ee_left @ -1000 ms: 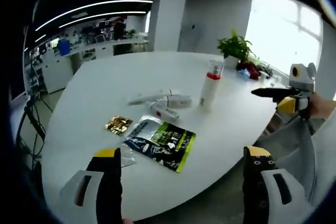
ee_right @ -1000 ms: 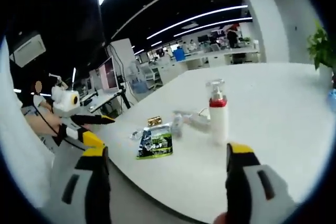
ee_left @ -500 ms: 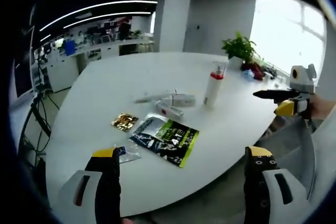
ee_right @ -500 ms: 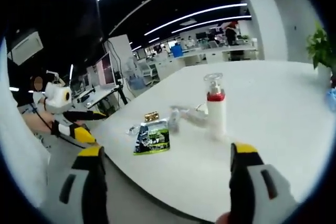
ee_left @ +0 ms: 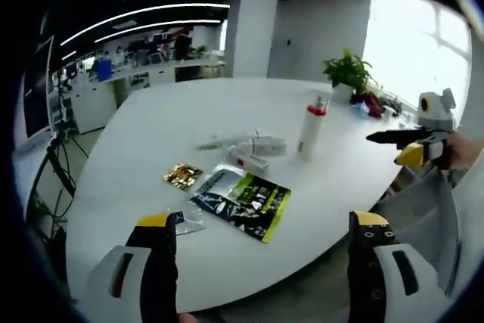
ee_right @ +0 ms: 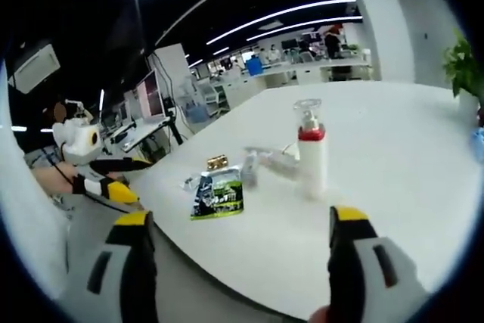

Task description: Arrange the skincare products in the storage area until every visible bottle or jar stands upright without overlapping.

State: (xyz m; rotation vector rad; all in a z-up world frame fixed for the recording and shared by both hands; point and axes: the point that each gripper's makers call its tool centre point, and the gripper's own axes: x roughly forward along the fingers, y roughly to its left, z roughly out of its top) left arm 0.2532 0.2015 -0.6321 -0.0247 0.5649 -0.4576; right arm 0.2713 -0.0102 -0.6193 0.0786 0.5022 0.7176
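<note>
**Q:** Since a moment ago, what has changed in the left gripper view?

**A:** Very little; the whole view drifts slightly, so the camera moves, not the items. The left gripper (ee_left: pixel 257 243) has its jaws spread wide and empty at the bottom of the frame. On the white table (ee_left: pixel 151 126), the pump bottle (ee_left: pixel 311 126) stands upright, right of centre. Just left of it, pale tubes (ee_left: pixel 246 144) lie on their sides. Below them sit a green-and-black sachet (ee_left: pixel 243 202) and a small gold packet (ee_left: pixel 182 175). The right gripper (ee_left: pixel 378 137) shows at the right edge; I cannot tell its jaw state from here.

**Q:** And the right gripper view?

**A:** The right gripper (ee_right: pixel 238 243) is wide apart, holding nothing. The bottle (ee_right: pixel 311 153) sits at centre, the tubes (ee_right: pixel 265 163) blurred beside it, the sachet (ee_right: pixel 216 195) lower left. The left gripper (ee_right: pixel 121 166) shows at far left.

**Q:** How will these handle?

**A:** The tubes look light, soft and smooth, likely slippery; gripping mid-body seems safest. The bottle seems stiffer but top-heavy.

**Q:** What is unclear?

**A:** How many tubes there are, whether they overlap, and their labels.
</note>
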